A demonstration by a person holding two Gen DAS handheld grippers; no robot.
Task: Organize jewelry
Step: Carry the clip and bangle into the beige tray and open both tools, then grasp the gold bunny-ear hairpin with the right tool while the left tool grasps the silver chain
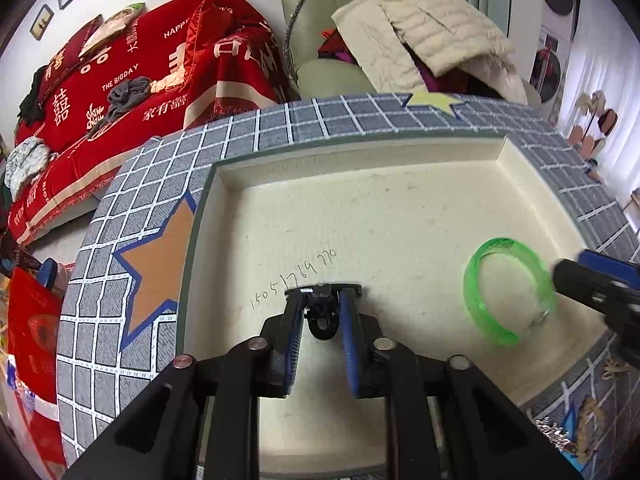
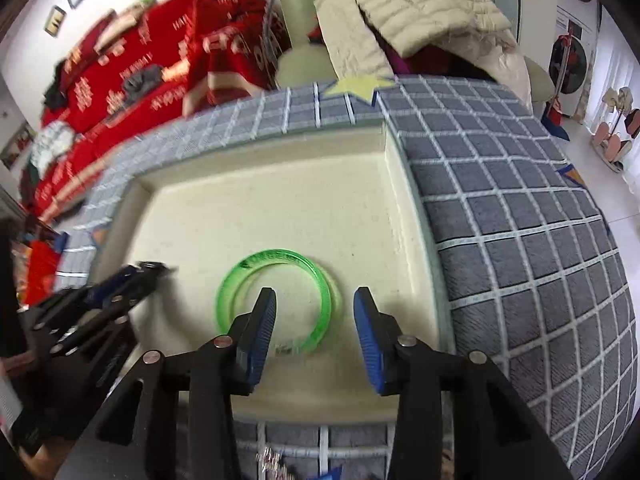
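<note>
Tray floor mostly open
Cream tray [image 1: 400, 216] lies bare at its far side; green bangle [image 1: 508, 292] blocks near right, raised walls ring it.

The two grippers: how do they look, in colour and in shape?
Both the left gripper and the right gripper have black angular frames with round silver bolt heads. Each carries two long blue ribbed fingers. No cables or sleeves show.

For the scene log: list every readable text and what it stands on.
"1505176977" or close, last digits uncertain: handwritten on the cream tray floor.
"THE BIGDAY": red blanket.
"HAPP...", cut off: same blanket.
"家有囍" and "囍": same blanket.
Dark marks on the green bangle: unreadable.
</note>
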